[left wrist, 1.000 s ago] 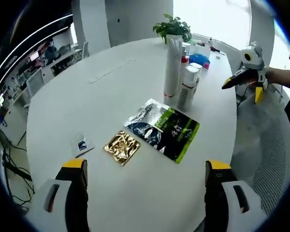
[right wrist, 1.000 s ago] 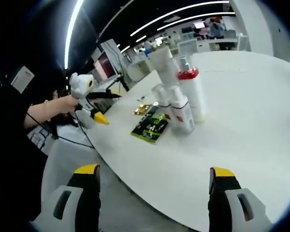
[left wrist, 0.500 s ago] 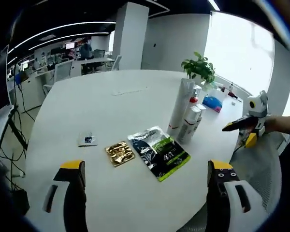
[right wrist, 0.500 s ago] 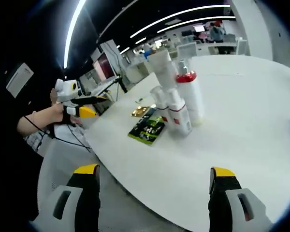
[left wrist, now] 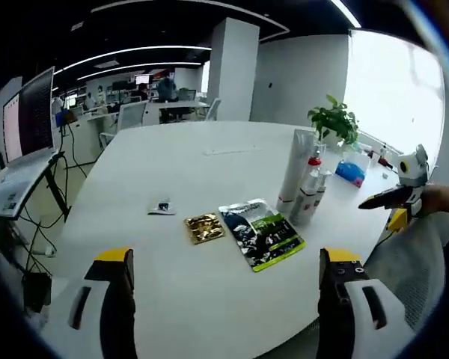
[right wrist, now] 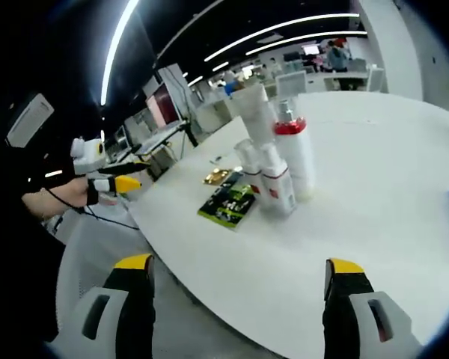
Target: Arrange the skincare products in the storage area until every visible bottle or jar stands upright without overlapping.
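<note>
A tall white tube (left wrist: 293,168) stands upright on the round white table (left wrist: 172,164) with small white bottles (left wrist: 308,196) tight against it. In the right gripper view the same group is the tube (right wrist: 254,108), a red-capped bottle (right wrist: 293,157) and two small bottles (right wrist: 273,179). A green-black sachet (left wrist: 262,233) and a gold sachet (left wrist: 204,227) lie flat beside them. My left gripper (left wrist: 226,258) is open off the table's near edge. My right gripper (right wrist: 239,263) is open off the opposite edge, holding nothing.
A small sachet (left wrist: 162,208) lies alone toward the left. A potted plant (left wrist: 337,120) and a blue box (left wrist: 350,172) sit behind the bottles. The right gripper (left wrist: 400,191) hangs off the table's right side. Desks and monitors stand behind.
My left gripper has drawn back and up from the table, so the products look smaller and farther. The right gripper has hardly moved.
</note>
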